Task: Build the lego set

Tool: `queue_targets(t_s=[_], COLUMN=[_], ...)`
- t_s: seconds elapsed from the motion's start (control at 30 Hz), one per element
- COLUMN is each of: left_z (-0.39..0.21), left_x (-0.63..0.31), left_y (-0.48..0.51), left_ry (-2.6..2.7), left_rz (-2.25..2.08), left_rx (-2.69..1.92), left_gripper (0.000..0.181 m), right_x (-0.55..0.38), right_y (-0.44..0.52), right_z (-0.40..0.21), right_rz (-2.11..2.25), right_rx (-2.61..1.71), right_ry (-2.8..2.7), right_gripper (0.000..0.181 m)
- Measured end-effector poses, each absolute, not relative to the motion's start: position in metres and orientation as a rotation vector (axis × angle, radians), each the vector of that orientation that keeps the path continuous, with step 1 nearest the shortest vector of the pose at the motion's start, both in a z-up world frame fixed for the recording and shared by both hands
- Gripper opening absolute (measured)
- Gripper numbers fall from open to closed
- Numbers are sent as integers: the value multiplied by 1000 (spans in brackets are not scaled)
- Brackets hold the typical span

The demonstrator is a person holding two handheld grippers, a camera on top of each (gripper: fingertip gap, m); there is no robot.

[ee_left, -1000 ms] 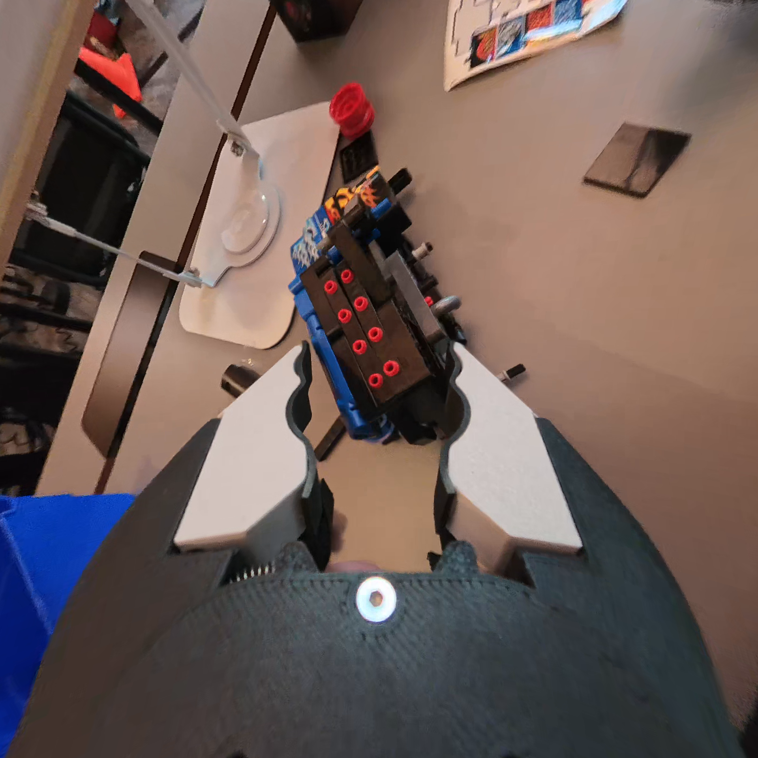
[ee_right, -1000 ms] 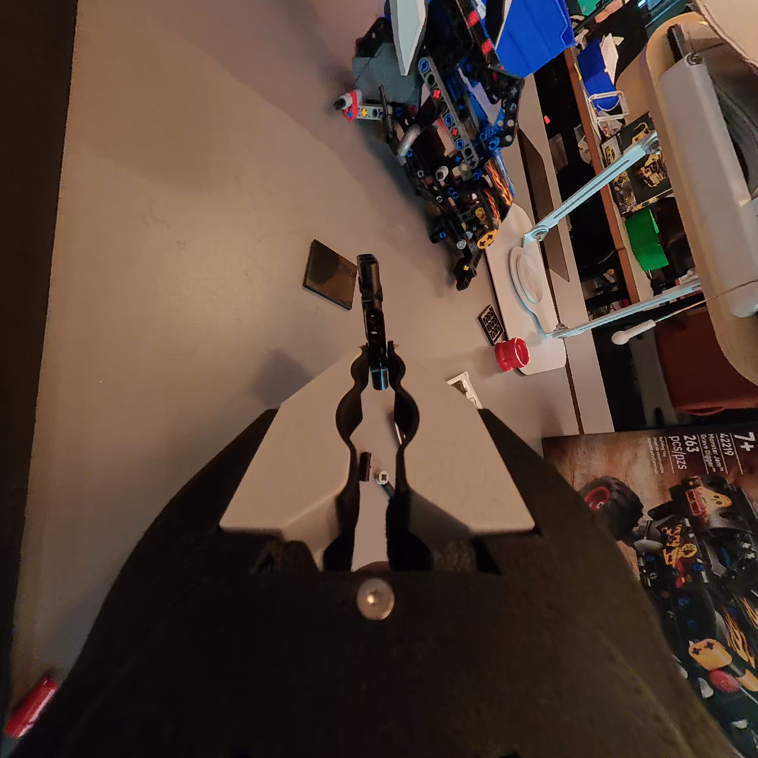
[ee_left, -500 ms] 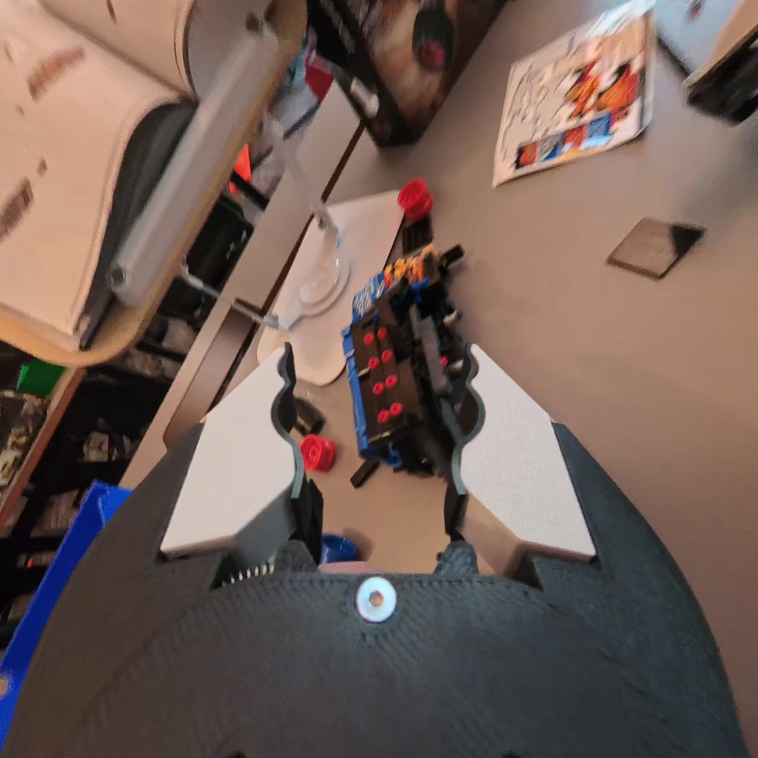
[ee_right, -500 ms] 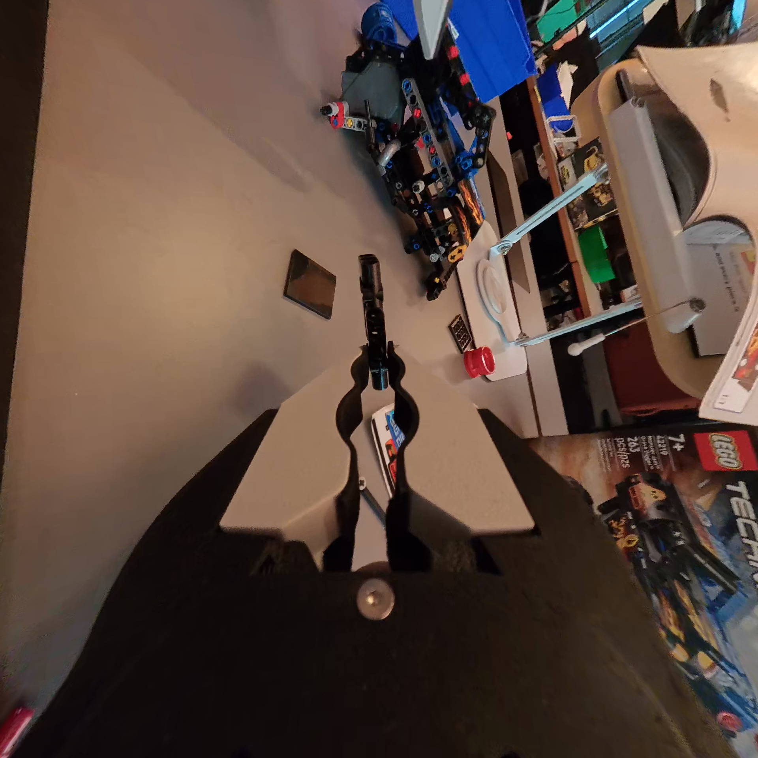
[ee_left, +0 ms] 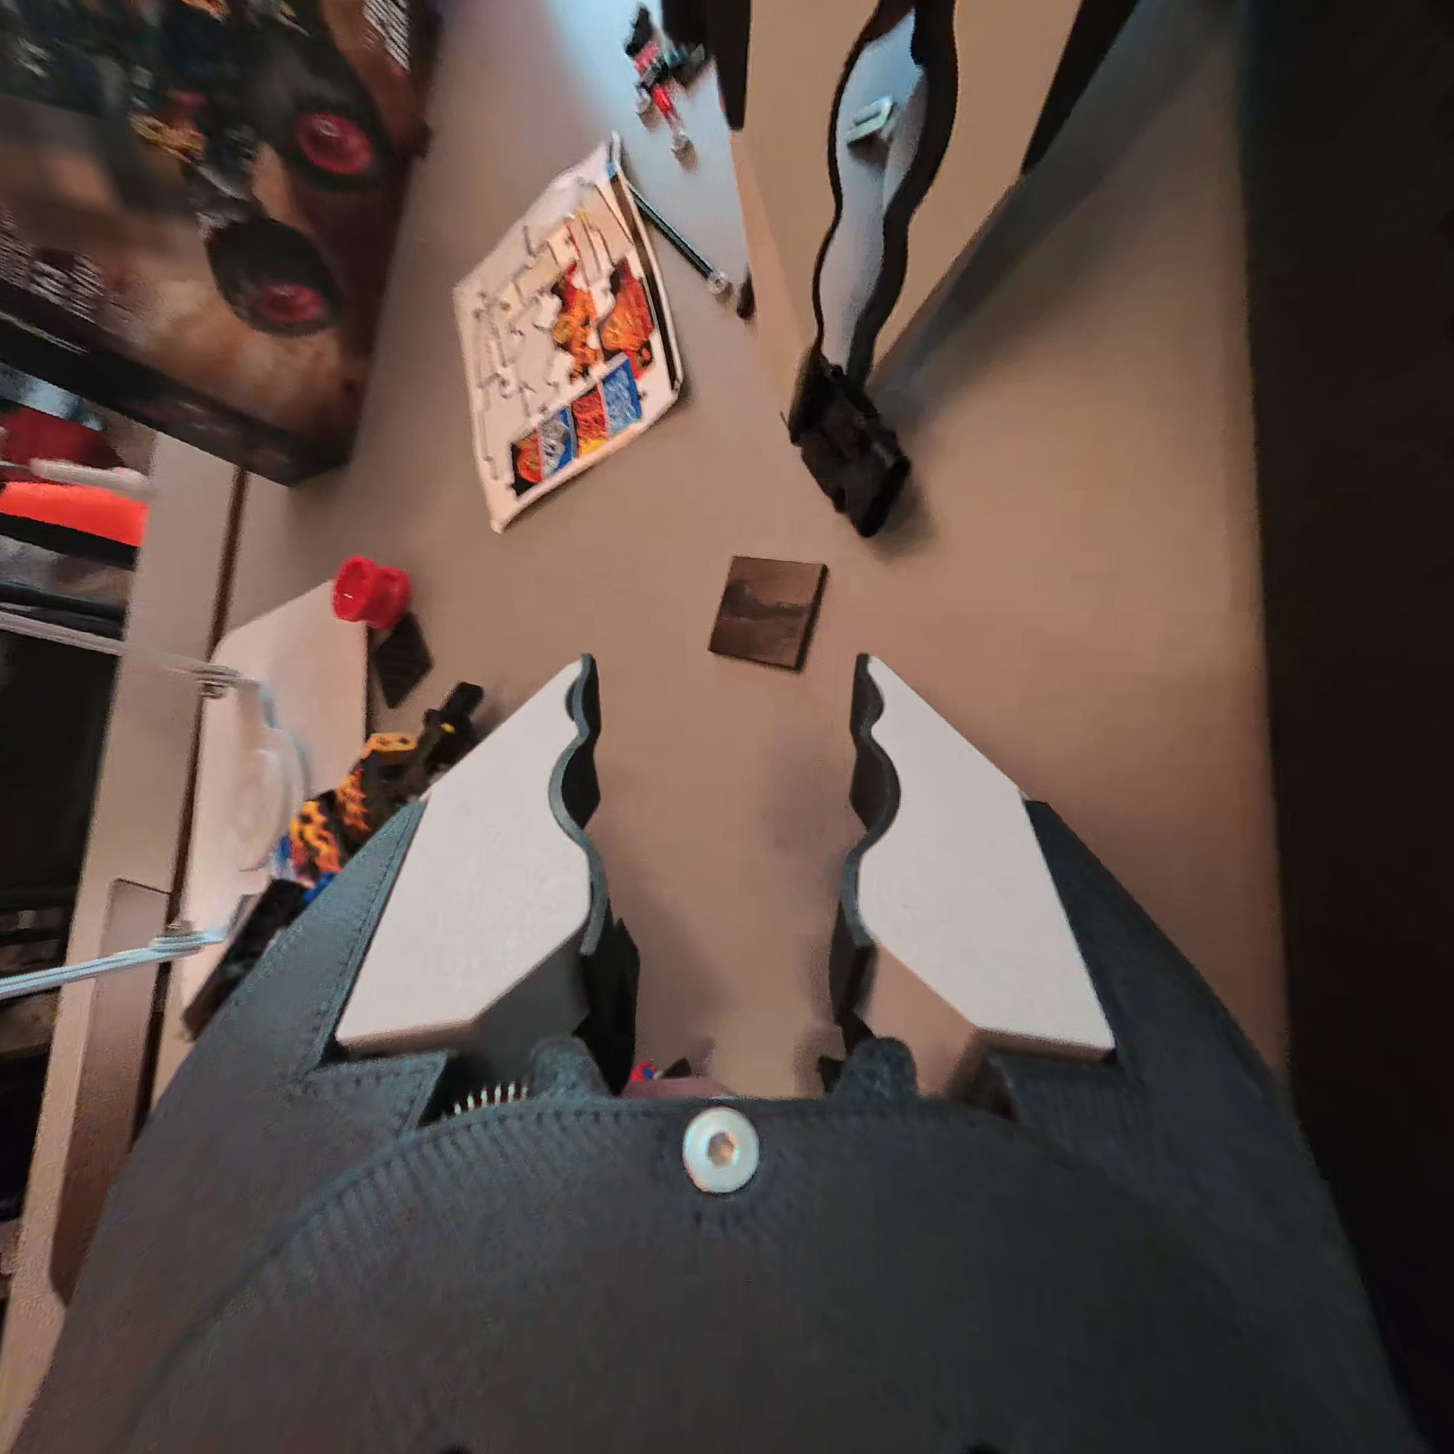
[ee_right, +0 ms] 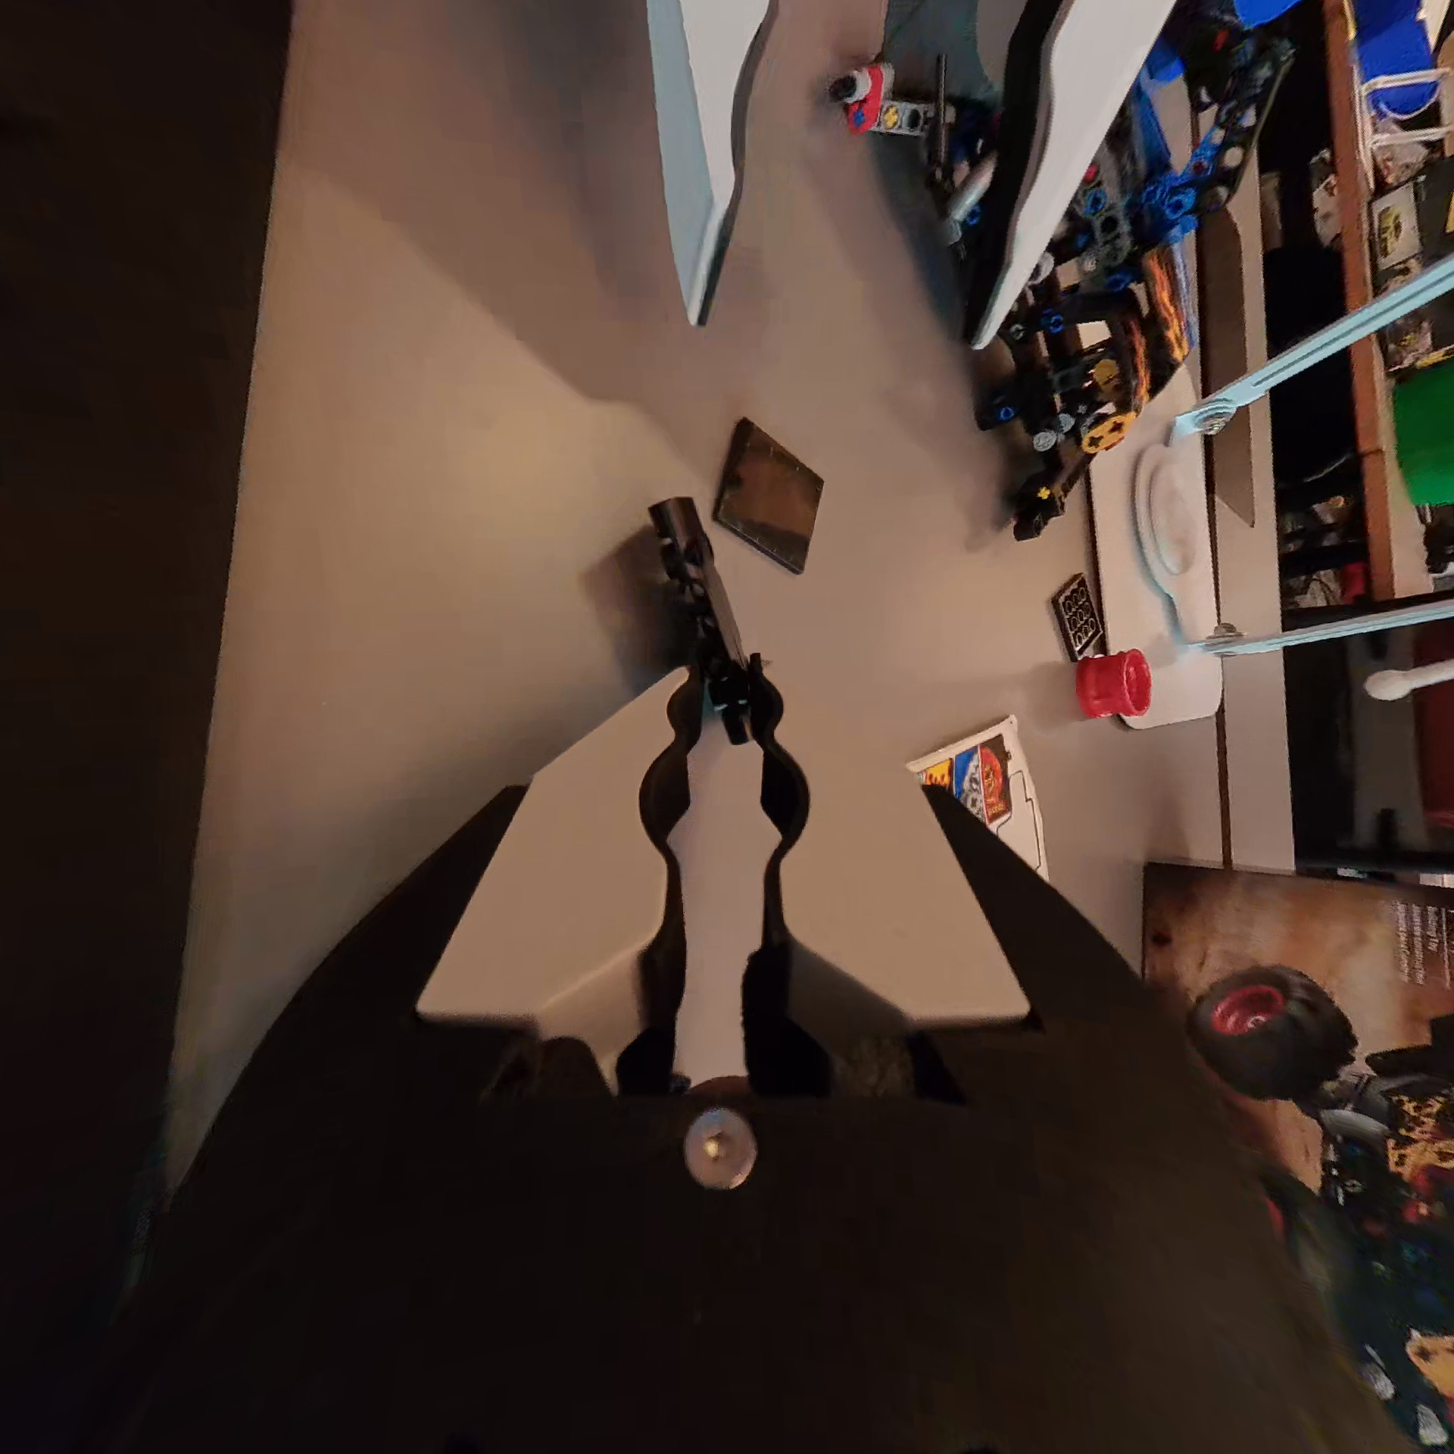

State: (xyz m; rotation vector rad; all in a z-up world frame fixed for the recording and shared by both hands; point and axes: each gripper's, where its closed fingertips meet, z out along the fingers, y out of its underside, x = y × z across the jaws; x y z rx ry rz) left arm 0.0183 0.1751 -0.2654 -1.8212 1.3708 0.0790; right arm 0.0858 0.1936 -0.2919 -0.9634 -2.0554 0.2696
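Above table (ee_left: pixel 1023 629), left tool (ee_left: pixel 724 677) agape.

My left gripper (ee_left: pixel 724 708) jaws wide apart, empty, above grey surface (ee_left: pixel 1023 708); dark square flat tile (ee_left: pixel 768 612) just ahead; colourful sticker sheet (ee_left: pixel 570 338) beyond.

The light is dim and warm, and the table (ee_right: pixel 440 440) shows soft shadows with a dark band along one side. Both views bend strongly at the edges. The box (ee_left: pixel 197 236) looks blurred.
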Motion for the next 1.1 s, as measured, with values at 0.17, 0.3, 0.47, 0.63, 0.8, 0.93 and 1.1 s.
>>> queue_targets(t_s=[0.17, 0.3, 0.47, 0.63, 0.8, 0.93, 1.1], left_z=[-272, -266, -270, -280, -283, -284, -285], left_x=[14, 18, 24, 32, 46, 52, 53], left_y=[172, 174, 190, 206, 216, 223, 229], left_ry=[1390, 1345, 1289, 1252, 1224, 1202, 1158], left_rz=[87, 28, 64, 66, 27, -1, -46], left_rx=[-1859, -1854, -1877, -1923, -1939, -1952, -1971], left_gripper=[65, 64, 64, 64, 64, 64, 62], right_x=[90, 94, 111, 109, 97, 77, 69], right_y=[178, 181, 250, 277, 277, 296, 308], right_z=[-289, -276, -274, -290, -284, -282, -297], right_rz=[480, 606, 357, 291, 384, 480, 543], right_rx=[-1029, -1091, -1309, -1418, -1495, -1610, -1715], right_ry=[-2079, -2025, -1921, -1982, -2039, -1931, -1904], right_gripper=[26, 37, 39, 31, 32, 23, 13])
